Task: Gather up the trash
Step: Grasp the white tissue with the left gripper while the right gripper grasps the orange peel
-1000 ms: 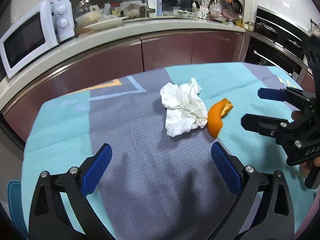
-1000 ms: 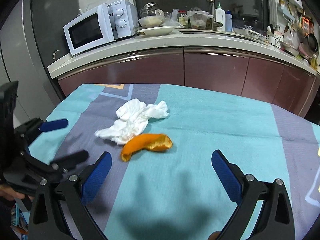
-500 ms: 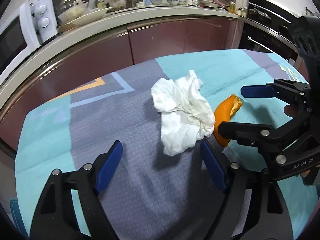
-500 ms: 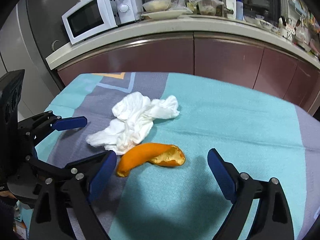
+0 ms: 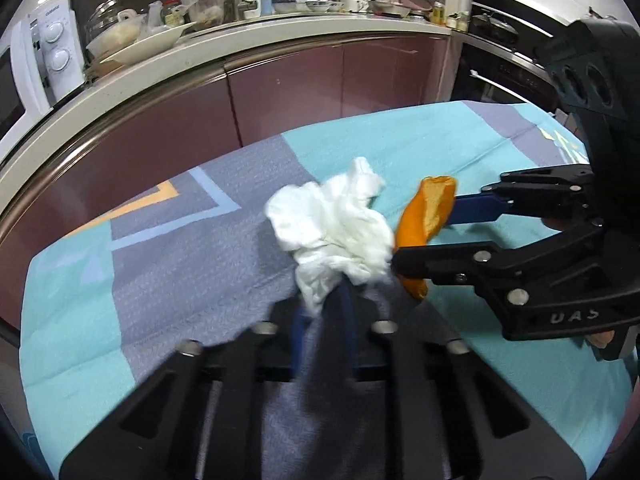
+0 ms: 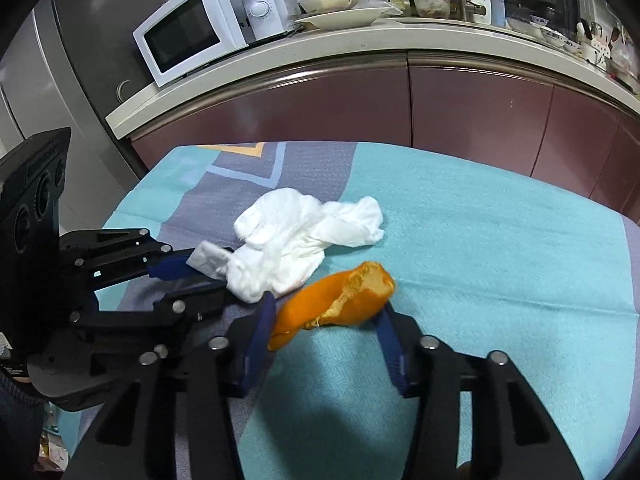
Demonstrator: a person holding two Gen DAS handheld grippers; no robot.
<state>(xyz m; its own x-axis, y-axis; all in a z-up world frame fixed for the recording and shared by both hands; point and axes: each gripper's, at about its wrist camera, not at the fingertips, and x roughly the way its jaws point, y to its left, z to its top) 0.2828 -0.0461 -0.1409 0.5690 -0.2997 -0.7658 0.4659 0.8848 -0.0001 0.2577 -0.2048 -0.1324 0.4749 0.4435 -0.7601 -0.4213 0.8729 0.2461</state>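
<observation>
A crumpled white tissue [image 5: 336, 228] lies on the teal and grey tablecloth [image 5: 168, 264]. My left gripper [image 5: 324, 308] is shut on the tissue's near end; it also shows in the right wrist view [image 6: 200, 268] with the tissue [image 6: 296, 236] in its blue pads. An orange peel [image 5: 426, 216] lies just right of the tissue. My right gripper [image 6: 326, 316] has its jaws closed in on the peel [image 6: 340, 300], one blue pad touching each side; it also shows in the left wrist view [image 5: 424, 236].
The table's far edge faces maroon cabinets [image 6: 460, 100] under a counter with a white microwave [image 6: 208, 28], plates and bottles. A dark oven [image 5: 504, 76] stands at the right. The two grippers are close together, almost touching.
Both grippers moved forward and closed: the left onto the tissue's near end, the right around the orange peel. Tissue and peel have shifted slightly.
</observation>
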